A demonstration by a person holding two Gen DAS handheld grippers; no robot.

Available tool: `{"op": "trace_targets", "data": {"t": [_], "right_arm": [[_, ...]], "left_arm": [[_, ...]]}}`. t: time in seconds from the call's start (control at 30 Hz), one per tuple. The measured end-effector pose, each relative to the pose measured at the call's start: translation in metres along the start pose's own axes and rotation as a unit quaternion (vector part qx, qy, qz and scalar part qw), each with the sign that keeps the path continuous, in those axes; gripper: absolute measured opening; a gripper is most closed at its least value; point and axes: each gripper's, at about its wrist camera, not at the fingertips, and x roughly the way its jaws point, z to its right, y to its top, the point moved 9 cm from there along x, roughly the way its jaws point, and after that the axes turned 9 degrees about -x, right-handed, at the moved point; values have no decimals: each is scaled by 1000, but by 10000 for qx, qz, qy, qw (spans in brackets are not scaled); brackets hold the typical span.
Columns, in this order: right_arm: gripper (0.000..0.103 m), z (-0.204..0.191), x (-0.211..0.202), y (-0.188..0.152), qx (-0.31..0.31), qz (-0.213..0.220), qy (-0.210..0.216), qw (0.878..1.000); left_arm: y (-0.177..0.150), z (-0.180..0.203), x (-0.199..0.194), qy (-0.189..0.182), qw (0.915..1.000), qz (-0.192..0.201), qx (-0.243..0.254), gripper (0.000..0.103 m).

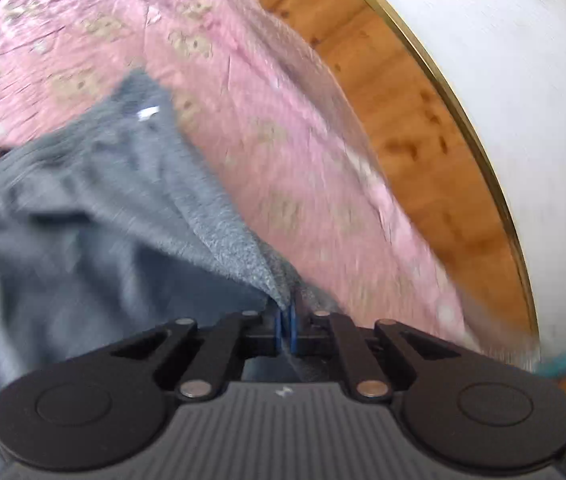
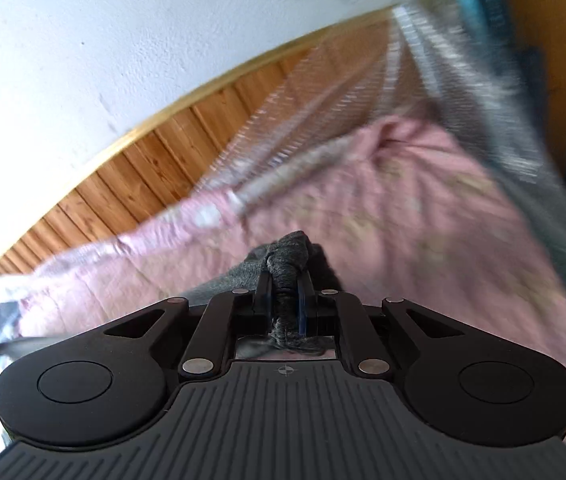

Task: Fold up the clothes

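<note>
Garment: grey fleecy knit garment (image 1: 95, 208), blurred, spread at left over the pink patterned bedsheet (image 1: 243, 92).
Left gripper (image 1: 286, 328): jaws nearly closed, pinching a thin edge of the grey garment.
Right gripper (image 2: 284, 300): jaws clamped on a thick bunched wad of the same garment.
Backdrop: orange wooden panelling (image 2: 131, 176) under a white plastered wall (image 2: 123, 40).

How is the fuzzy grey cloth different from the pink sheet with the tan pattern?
The fuzzy grey cloth is plain and fleecy; the pink sheet with the tan pattern is thin, creased and printed. The grey cloth is pinched in both the left gripper and the right gripper; the pink sheet lies spread out underneath, held by neither. In the right wrist view the grey cloth is bunched into a wad; the pink sheet is mostly flat. Both are soft fabric.
</note>
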Motion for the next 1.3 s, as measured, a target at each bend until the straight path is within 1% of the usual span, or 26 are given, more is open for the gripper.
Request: {"op": "trace_targets", "data": {"t": [0.07, 0.1, 0.17, 0.23, 0.27, 0.3, 0.37, 0.47, 0.5, 0.57, 0.67, 0.73, 0.77, 0.8, 0.83, 0.87, 0.9, 0.93, 0.97, 1.03, 1.07, 1.13, 1.2, 1.23, 1.27, 1.3], "right_arm": [[9, 9, -29, -28, 123, -79, -163, 9998], [9, 14, -43, -43, 184, -119, -245, 9995], [9, 22, -63, -75, 326, -251, -407, 9983], [9, 26, -55, -107, 405, -488, -615, 9961], [9, 28, -50, -116, 436, -547, -724, 9949], [9, 30, -46, -119, 459, -533, -794, 9944], [9, 31, -48, -109, 458, -335, -852, 9947], [9, 23, -79, -80, 253, 196, -853, 9958], [9, 18, -92, -75, 90, 297, -911, 9954], [9, 19, -104, -81, -28, 269, -1057, 9940], [9, 33, -74, -123, 153, -397, -1086, 9932], [10, 43, -52, -150, 241, -823, -1212, 9889], [11, 46, -45, -160, 304, -926, -1283, 9869], [14, 49, -46, -163, 432, -894, -1348, 9859], [18, 50, -51, -163, 591, -817, -1412, 9848], [32, 52, -56, -163, 750, -740, -1476, 9834], [49, 45, -58, -161, 727, -677, -1536, 9831], [53, 32, -58, -157, 579, -623, -1593, 9836], [55, 19, -58, -153, 430, -569, -1649, 9837], [55, -7, -58, -144, 133, -461, -1761, 9832], [55, -20, -57, -140, -16, -407, -1816, 9825], [55, -46, -57, -132, -314, -298, -1924, 9804], [54, -73, -57, -123, -611, -189, -2031, 9771], [54, -86, -57, -119, -760, -135, -2083, 9750], [56, -100, -57, -115, -908, -80, -2135, 9727], [57, -112, -44, -116, -1008, -232, -2132, 9715]], "left_arm": [[-40, -31, -6, 285, 9988, -400, 63, 4], [-50, -44, -4, 389, 9980, -487, 59, 4], [-62, -67, 6, 547, 9969, -566, 40, 4], [-64, -70, 17, 526, 9965, -599, 266, 4], [-62, -66, 20, 475, 9961, -619, 420, 4], [-59, -58, 19, 351, 9961, -603, 548, 4], [-51, -39, 8, 25, 9959, -504, 745, 4], [-48, -15, -20, -460, 9940, -326, 937, 4], [-55, -18, -24, -449, 9933, -360, 1002, 4], [-74, -32, -27, -288, 9920, -501, 1126, 4], [-100, -71, -13, 117, 9933, -635, 961, 4], [-110, -93, -4, 324, 9939, -666, 821, 5], [-112, -96, -4, 386, 9937, -637, 834, 7], [-112, -98, -5, 443, 9934, -591, 883, 14], [-113, -99, -6, 499, 9929, -544, 932, 18], [-112, -99, -11, 525, 9929, -469, 961, 29], [-109, -97, -20, 481, 9930, -369, 1018, 32], [-105, -94, -30, 394, 9927, -267, 1111, 32], [-100, -90, -40, 290, 9922, -166, 1201, 33], [-87, -87, -63, -27, 9911, 112, 1324, 38], [-79, -91, -70, -127, 9910, 244, 1308, 41], [-63, -105, -78, -215, 9915, 488, 1185, 41], [-45, -127, -74, -116, 9927, 694, 982, 40], [-38, -140, -69, 14, 9929, 753, 916, 40], [-32, -156, -62, 295, 9929, 805, 823, 40], [-26, -173, -55, 643, 9921, 835, 688, 40]]}}
